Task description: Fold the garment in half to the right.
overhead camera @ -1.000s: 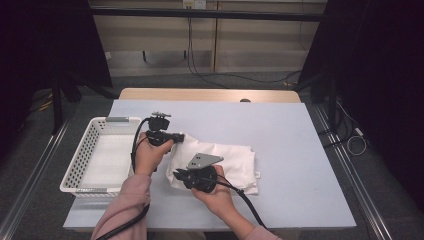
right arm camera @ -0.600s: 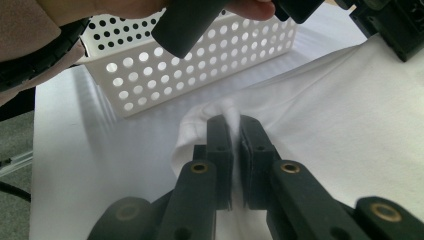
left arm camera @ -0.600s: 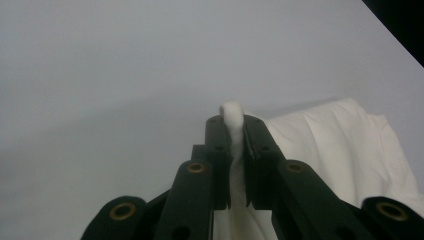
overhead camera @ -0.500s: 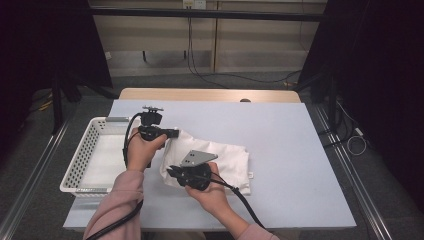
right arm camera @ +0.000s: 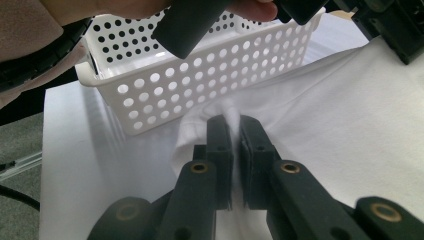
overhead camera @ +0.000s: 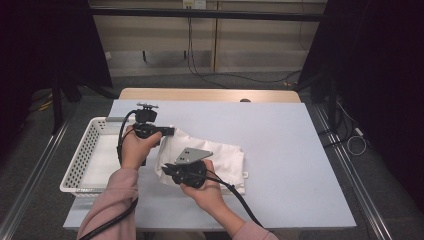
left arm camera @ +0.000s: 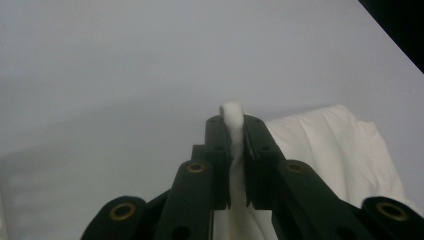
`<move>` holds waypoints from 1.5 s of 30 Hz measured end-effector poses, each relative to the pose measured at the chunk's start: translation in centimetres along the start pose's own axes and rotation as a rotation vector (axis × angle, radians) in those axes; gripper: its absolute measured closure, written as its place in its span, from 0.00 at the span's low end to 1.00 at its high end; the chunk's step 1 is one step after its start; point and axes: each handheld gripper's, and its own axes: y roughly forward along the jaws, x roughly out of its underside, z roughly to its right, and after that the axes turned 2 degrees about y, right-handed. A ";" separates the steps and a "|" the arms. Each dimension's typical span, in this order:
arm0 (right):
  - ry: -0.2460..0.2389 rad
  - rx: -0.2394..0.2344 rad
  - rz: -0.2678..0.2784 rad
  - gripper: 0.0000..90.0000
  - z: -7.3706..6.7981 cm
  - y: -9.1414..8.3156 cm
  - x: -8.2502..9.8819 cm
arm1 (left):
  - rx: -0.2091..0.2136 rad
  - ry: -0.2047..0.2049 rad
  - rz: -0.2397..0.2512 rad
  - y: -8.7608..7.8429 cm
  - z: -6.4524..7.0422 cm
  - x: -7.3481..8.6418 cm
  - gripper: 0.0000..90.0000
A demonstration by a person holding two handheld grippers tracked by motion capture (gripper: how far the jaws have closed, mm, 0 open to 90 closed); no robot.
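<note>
White cloth lies crumpled on the pale table, just right of the white perforated basket, at about 7 o'clock from table centre. One edge of it rides up toward the basket rim.

Left hand-held gripper: held above the cloth's upper-left corner, at roughly 11 o'clock of the cloth. In the left gripper view its jaws stand nearly closed, pinching a thin fold of the cloth, a tuft poking out past the tips. The rest of the fabric trails off at 4 o'clock in that view.

Right hand-held gripper: low at the cloth's near-left edge, about 8 o'clock of the cloth, grey plate on top. In the right gripper view the jaws are likewise nearly closed on a pinch of cloth, with the basket just beyond at 11 o'clock and the left hand above it.

Both grips sit on the cloth's left side, near each other but apart.
</note>
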 end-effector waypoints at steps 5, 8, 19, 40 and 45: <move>-0.002 -0.005 0.000 0.95 -0.1 0.0 -0.4 | -0.004 -0.002 0.003 -0.3 -0.3 0.0 0.92; -0.010 -0.007 0.001 0.95 -0.3 0.1 -0.6 | -0.007 -0.008 0.001 -0.5 -0.3 -0.1 0.92; -0.013 -0.019 -0.003 0.95 -0.7 0.4 -1.4 | -0.021 -0.025 -0.011 -1.2 -0.9 -0.1 0.92; -0.007 -0.029 0.008 0.95 -1.0 1.0 -2.0 | -0.030 -0.017 -0.017 -1.9 -1.6 -0.4 0.92; -0.006 -0.032 0.008 0.95 -1.0 1.2 -2.0 | -0.024 -0.039 -0.025 -1.9 -1.7 -0.3 0.92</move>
